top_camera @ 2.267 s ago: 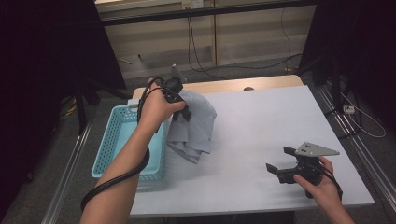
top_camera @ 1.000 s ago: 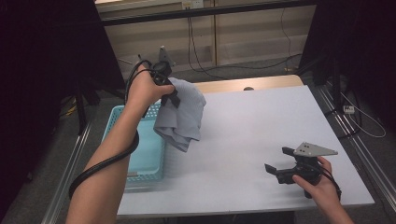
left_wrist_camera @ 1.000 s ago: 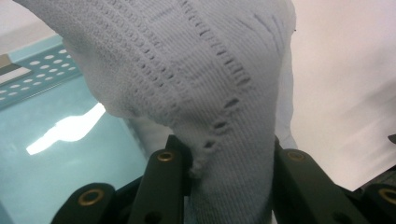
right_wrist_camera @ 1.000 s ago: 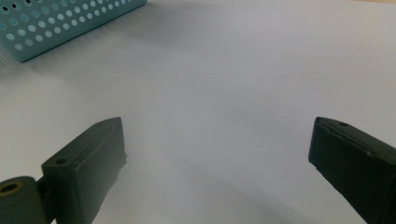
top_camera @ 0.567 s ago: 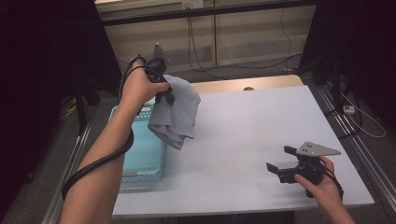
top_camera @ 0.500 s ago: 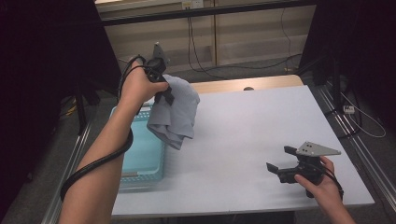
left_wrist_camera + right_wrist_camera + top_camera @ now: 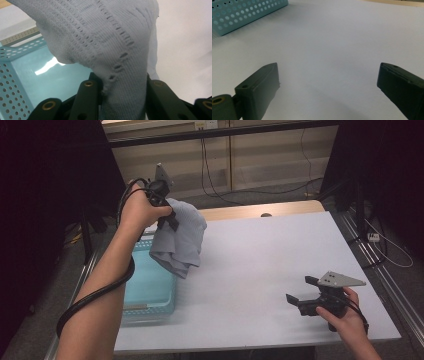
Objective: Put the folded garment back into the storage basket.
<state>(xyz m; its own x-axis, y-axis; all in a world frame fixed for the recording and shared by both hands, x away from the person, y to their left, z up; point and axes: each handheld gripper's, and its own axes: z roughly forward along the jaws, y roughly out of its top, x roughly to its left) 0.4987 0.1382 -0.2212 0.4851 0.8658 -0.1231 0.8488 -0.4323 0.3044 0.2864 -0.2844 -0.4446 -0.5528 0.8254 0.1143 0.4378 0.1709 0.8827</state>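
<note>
A pale grey-blue knitted garment (image 7: 180, 237) hangs bunched in the air over the right edge of a light blue perforated basket (image 7: 150, 290). My left gripper (image 7: 169, 220) is held high at the table's far left and is shut on the garment's top. In the left gripper view the knit (image 7: 110, 45) is pinched between the two black jaws, with the basket floor (image 7: 50, 75) below. My right gripper (image 7: 300, 292) rests low near the table's front right corner, jaws wide open with nothing between them (image 7: 328, 87).
The white table top (image 7: 270, 260) stretches between the two hands. A wooden strip (image 7: 260, 211) runs along its far edge. Cables trail on the floor behind the table. A corner of the basket (image 7: 244, 13) shows at the upper left of the right gripper view.
The left hand has lifted the garment higher and carried it left, from lying over the table's edge to hanging above the basket. The right gripper has stayed in place.
</note>
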